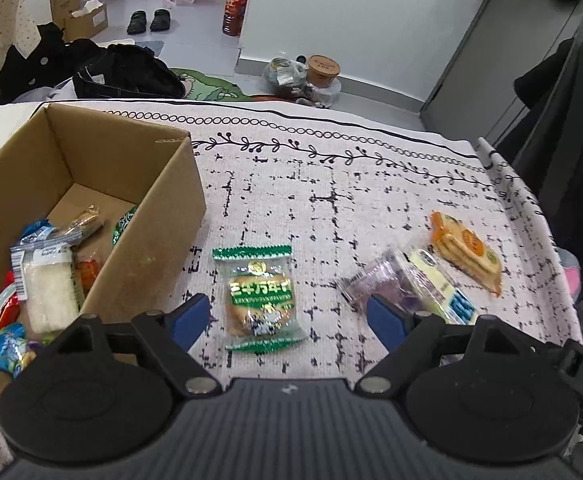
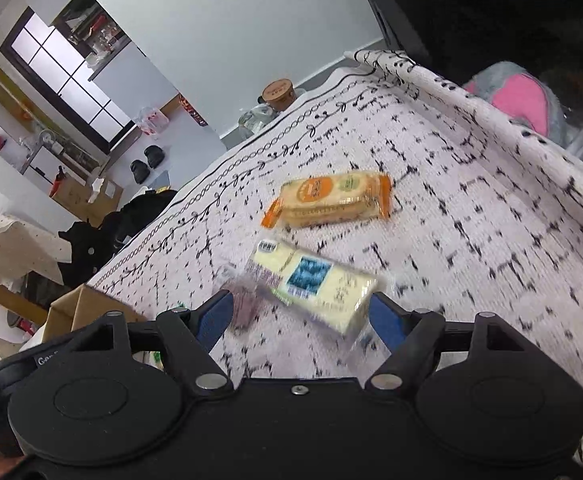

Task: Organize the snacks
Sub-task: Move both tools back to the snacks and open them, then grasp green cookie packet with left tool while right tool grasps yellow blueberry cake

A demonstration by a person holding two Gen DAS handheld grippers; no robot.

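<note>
A cardboard box (image 1: 163, 216) at the left holds several snack packs. My left gripper (image 1: 289, 322) is open, its blue fingers on either side of a green-edged cake pack (image 1: 261, 298) lying on the cloth. To the right lie a purple pack (image 1: 379, 280), a pale yellow pack (image 1: 439, 280) and an orange cracker pack (image 1: 467, 254). My right gripper (image 2: 301, 316) is open just above the yellow pack (image 2: 315, 280), with the purple pack (image 2: 243, 300) by its left finger. The orange cracker pack (image 2: 331, 198) lies beyond.
The patterned cloth (image 1: 331, 184) covers the table, whose right edge (image 2: 531, 128) drops off near the snacks. The box corner (image 2: 79, 308) shows at the left of the right wrist view. Bags, shoes and bottles lie on the floor beyond.
</note>
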